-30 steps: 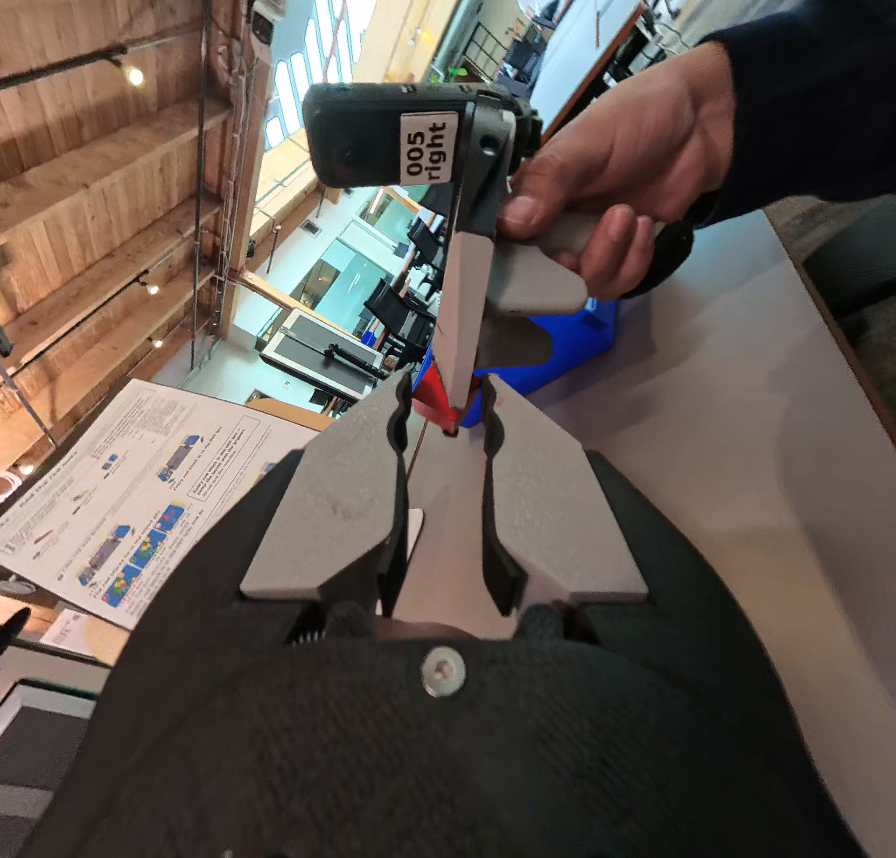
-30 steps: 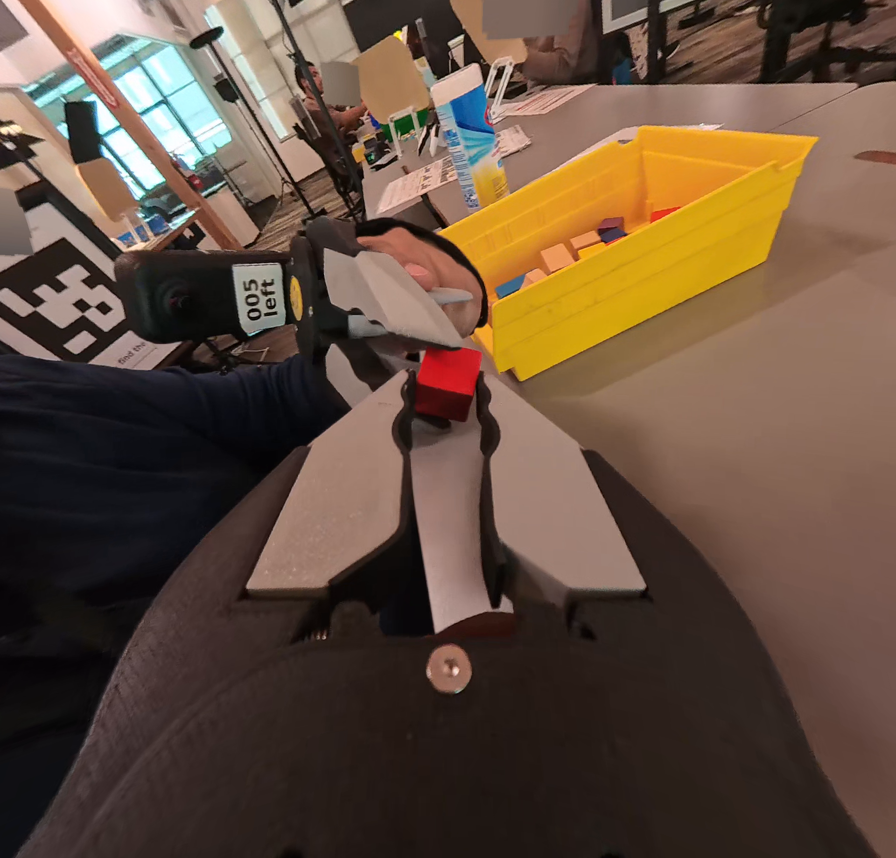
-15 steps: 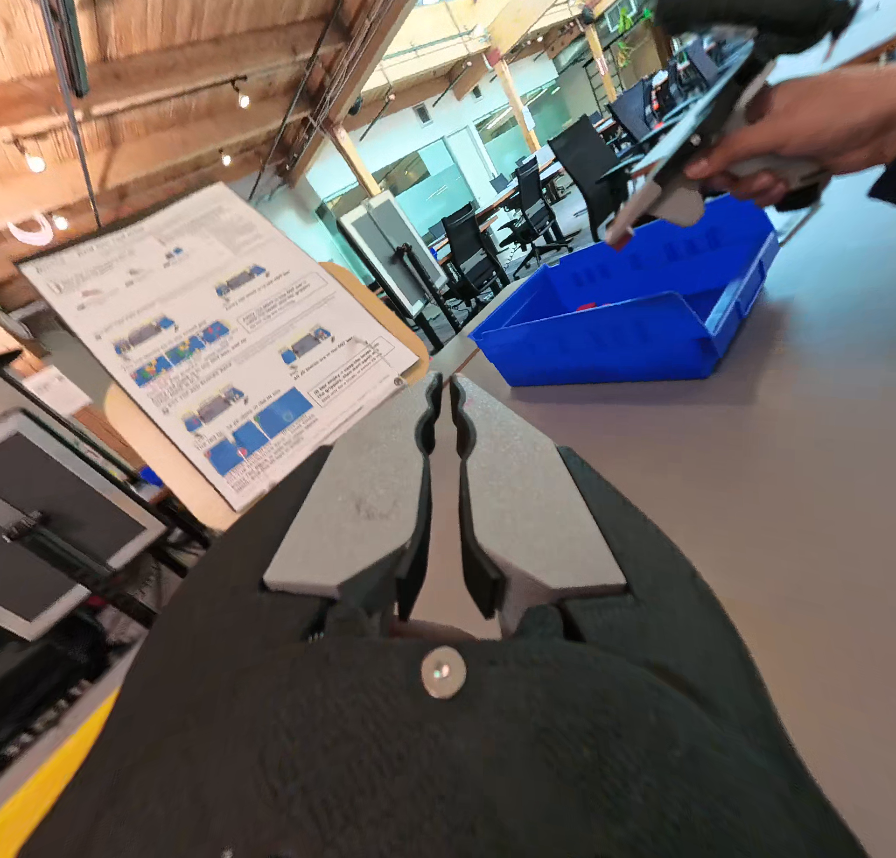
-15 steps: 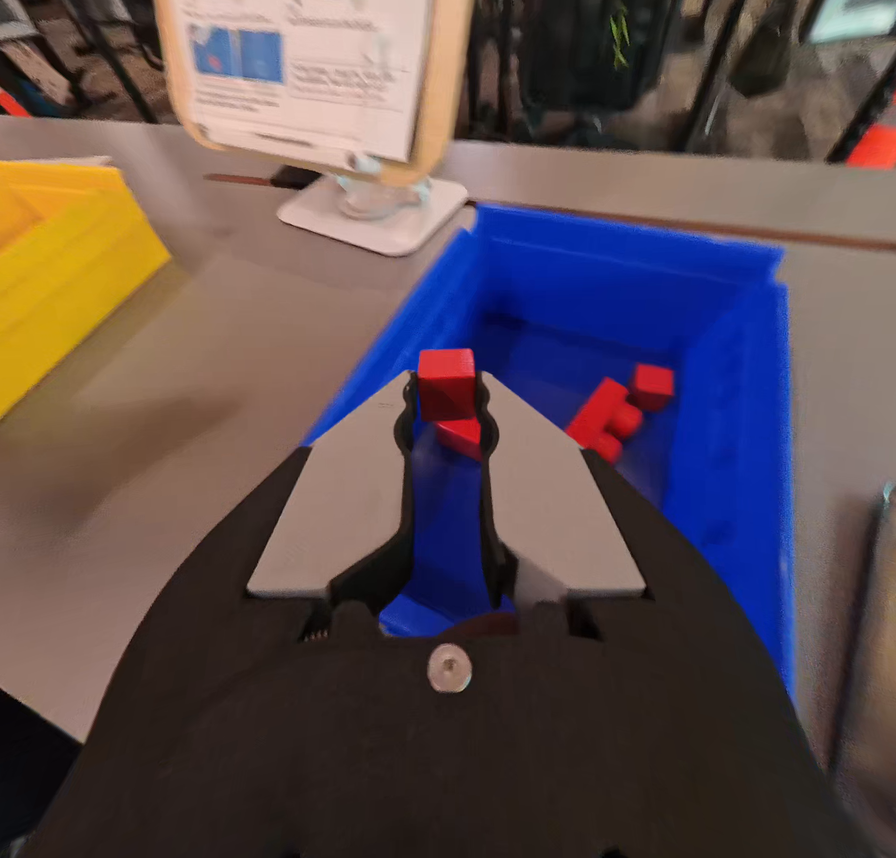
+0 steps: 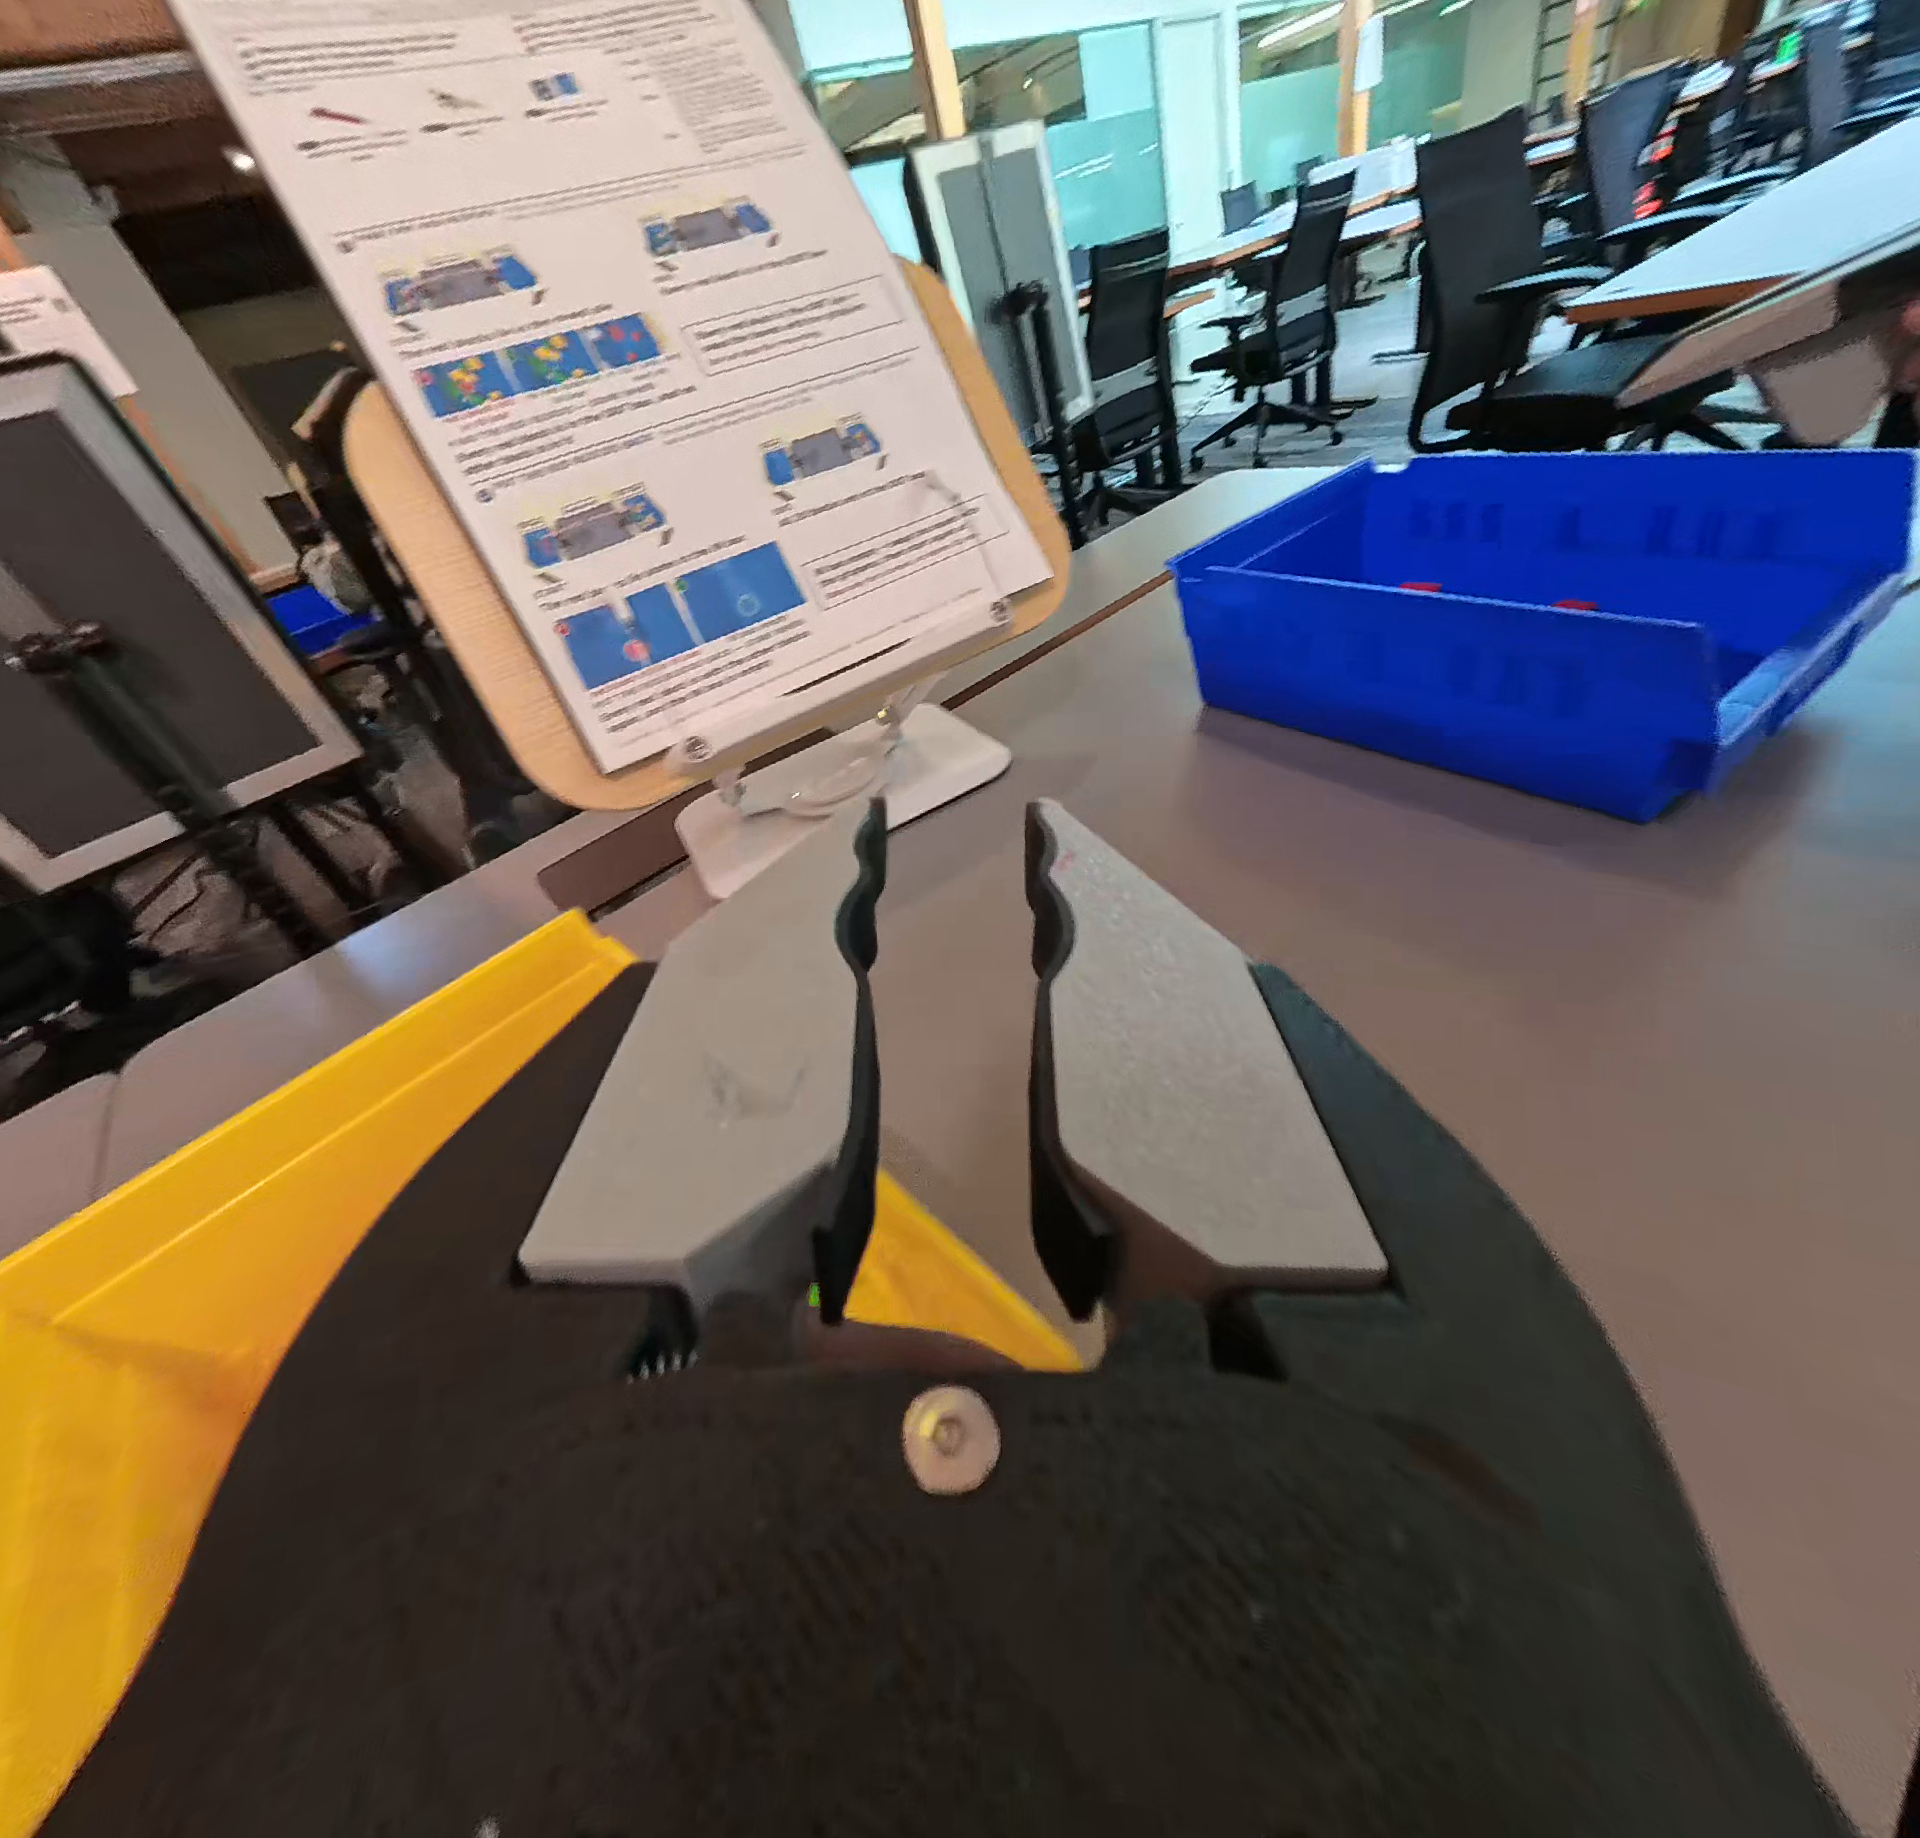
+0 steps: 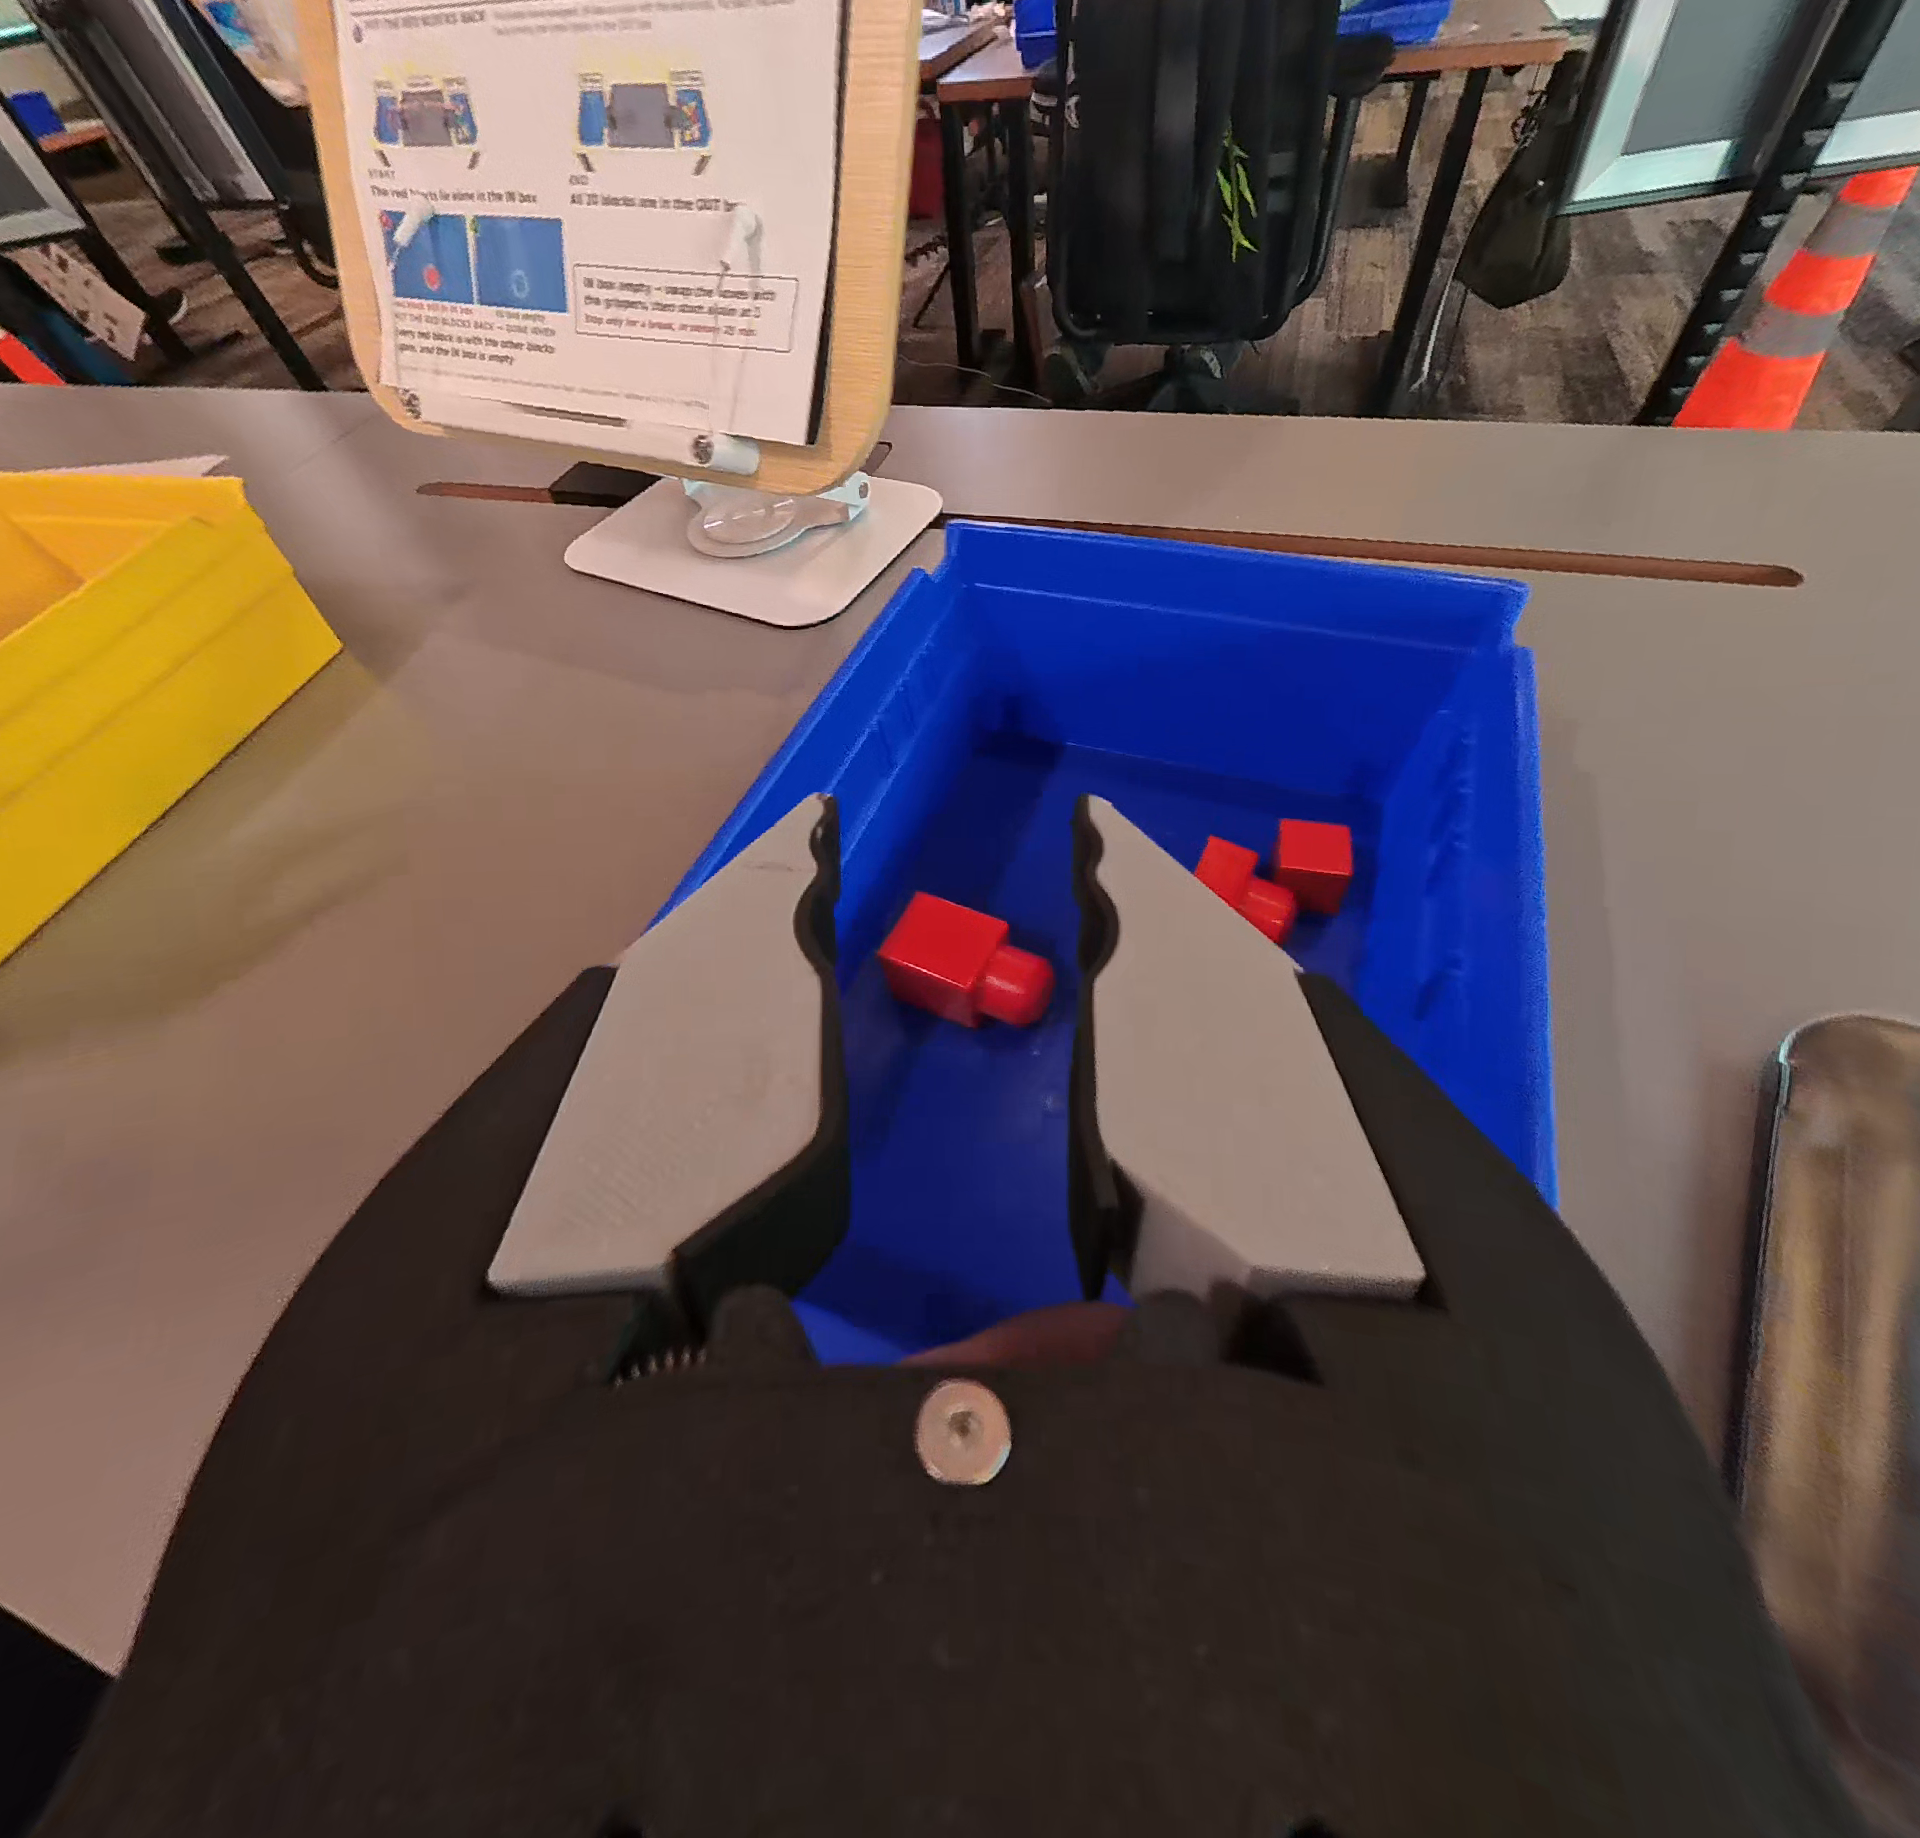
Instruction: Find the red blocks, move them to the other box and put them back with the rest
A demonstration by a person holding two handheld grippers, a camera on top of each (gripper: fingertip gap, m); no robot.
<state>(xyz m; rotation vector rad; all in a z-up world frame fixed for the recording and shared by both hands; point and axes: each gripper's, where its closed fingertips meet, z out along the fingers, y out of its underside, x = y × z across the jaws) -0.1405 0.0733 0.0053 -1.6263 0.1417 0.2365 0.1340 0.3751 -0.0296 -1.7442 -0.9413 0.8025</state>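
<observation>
My right gripper (image 6: 954, 814) is open and empty above the near end of the blue box (image 6: 1496, 853). Several red blocks lie on the box floor: a cube (image 6: 940, 957) with a round red block (image 6: 1016, 986) against it between my fingers, and a group (image 6: 1273, 869) farther right. My left gripper (image 5: 951, 817) is open and empty, over the edge of the yellow box (image 5: 260, 1165). The blue box (image 5: 1455, 666) also shows at the right in the left wrist view, with red block tops (image 5: 1418, 586) just showing above its wall. The yellow box (image 6: 125, 625) sits at the left in the right wrist view.
An instruction sheet on a wooden stand (image 6: 613, 178) with a white base (image 6: 748, 541) stands at the back of the grey table, between the boxes; it also shows in the left wrist view (image 5: 623, 354). A shiny metal object (image 6: 1839, 1373) lies right of the blue box.
My right gripper carried the red cube over the blue box, opened and dropped it in. My left gripper swung away toward the yellow box and opened wider.
</observation>
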